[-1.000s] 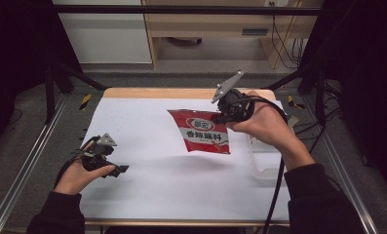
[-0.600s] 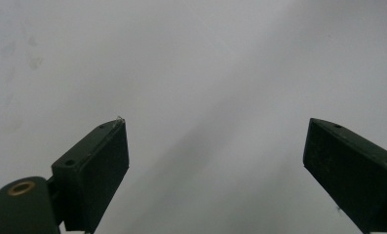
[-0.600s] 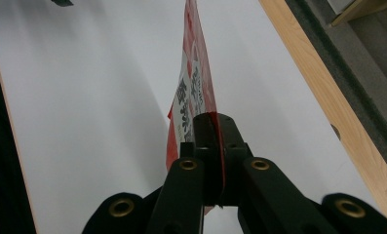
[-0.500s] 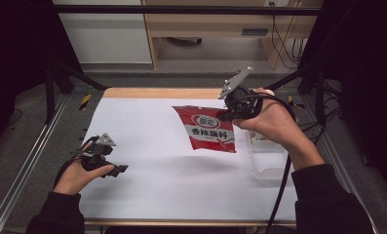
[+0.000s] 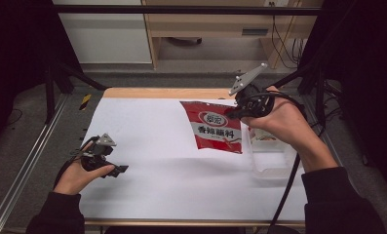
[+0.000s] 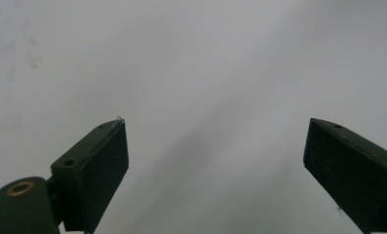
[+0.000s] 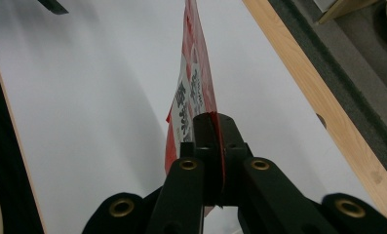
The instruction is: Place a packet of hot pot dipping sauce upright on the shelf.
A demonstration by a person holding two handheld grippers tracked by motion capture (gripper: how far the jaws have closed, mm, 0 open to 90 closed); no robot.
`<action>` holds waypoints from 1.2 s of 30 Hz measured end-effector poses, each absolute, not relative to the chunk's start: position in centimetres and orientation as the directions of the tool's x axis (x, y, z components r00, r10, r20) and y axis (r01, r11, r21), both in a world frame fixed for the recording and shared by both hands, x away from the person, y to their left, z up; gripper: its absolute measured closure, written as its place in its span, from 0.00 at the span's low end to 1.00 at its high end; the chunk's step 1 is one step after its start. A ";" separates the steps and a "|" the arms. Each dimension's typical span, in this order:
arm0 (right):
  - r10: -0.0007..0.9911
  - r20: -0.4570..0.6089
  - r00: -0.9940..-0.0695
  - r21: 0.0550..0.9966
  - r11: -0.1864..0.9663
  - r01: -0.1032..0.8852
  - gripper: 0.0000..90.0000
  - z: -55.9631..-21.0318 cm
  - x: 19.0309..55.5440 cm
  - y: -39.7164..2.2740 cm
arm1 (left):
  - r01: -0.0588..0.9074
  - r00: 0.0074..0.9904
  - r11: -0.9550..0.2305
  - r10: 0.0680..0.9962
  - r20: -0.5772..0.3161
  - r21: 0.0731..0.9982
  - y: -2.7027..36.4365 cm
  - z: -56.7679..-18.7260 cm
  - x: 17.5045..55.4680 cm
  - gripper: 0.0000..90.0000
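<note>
A clear plastic container (image 5: 271, 158) sits at the right of the white table (image 5: 147, 122), directly below the right hand (image 5: 283, 122), with a red-labelled item lying inside its far end. The red seasoning packet (image 5: 213, 127) hangs in the upper middle of the high view, clear of the tabletop, its lower right corner just beside the container's near-left rim. The right gripper (image 5: 241, 111) pinches the packet's upper right edge; in the right gripper view its jaws are clamped flat on the red film (image 7: 193, 92), which runs edge-on away from the camera.

The left gripper (image 5: 114, 169) rests low at the lower left of the high view, well apart from the packet. The left gripper view shows its jaws spread wide over bare white surface, nothing between them.

Wide open white surface lies between the two hands. A wooden strip (image 5: 166, 92) edges the table's far side, and metal rails (image 5: 23, 170) run along the left.

The packet bears a white oval logo and a white band of Chinese characters, too small to read surely.
</note>
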State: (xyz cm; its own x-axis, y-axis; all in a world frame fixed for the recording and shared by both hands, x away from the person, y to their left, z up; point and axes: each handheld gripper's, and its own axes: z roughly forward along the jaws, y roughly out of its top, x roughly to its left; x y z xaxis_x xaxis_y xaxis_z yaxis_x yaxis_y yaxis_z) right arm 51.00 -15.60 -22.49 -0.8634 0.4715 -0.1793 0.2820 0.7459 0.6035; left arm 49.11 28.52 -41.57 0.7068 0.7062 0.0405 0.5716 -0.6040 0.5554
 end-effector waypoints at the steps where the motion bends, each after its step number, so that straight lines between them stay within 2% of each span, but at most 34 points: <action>1: 0.480 -0.185 -0.857 0.605 0.743 0.286 1.00 -22.3 50.9 -15.8 | 0.571 0.708 -0.605 0.705 0.040 0.555 28.5 -41.6 49.1 0.10; 36: 0.644 -0.166 -0.747 0.662 0.634 0.400 1.00 -21.3 49.6 -25.1 | 0.575 0.707 -0.608 0.706 0.042 0.548 28.5 -41.9 49.2 0.10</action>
